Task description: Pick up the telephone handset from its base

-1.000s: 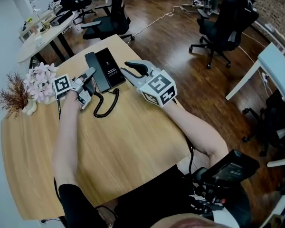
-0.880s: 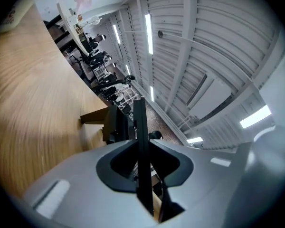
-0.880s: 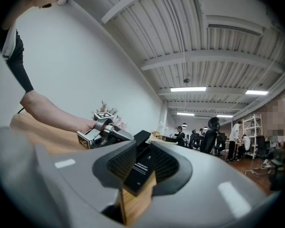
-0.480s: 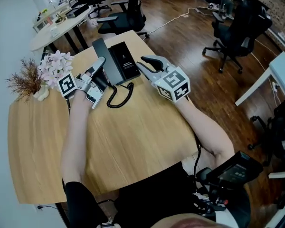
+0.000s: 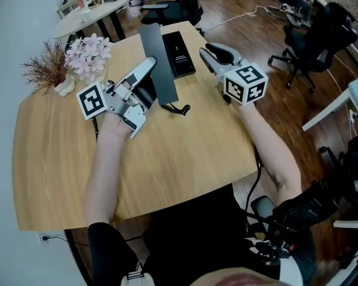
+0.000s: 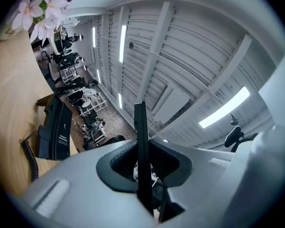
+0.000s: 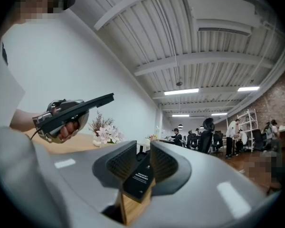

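Hand-held gripper on the left (image 5: 148, 70) is clamped hard on the telephone handset (image 5: 159, 67), its jaws closed on the flat faces of that thin black bar. A second ago the handset lay flat in its cradle on the telephone base (image 5: 179, 53). Now it stands clear of it, tilted with its far end up in the air and only the coiled cord (image 5: 178, 108) trailing from its lower end to the table (image 5: 185, 154). To my eye that means the lift is essentially done, and what remains is keeping the grip steady.

The right hand-held gripper (image 5: 215, 52) has come in beside the base's right edge. Its jaws stand a little apart and hold nothing, with the base showing in the gap beyond them (steadying it, I'd guess, though I can't see real contact).

The handset looks like smooth matte plastic, long and slab-sided, so it should sit firmly between the ribbed pads. The base is a flat black rectangle with small white print. The table is pale wood-grain laminate with a rounded edge, and pink artificial flowers (image 5: 89, 55) stand at its far corner.
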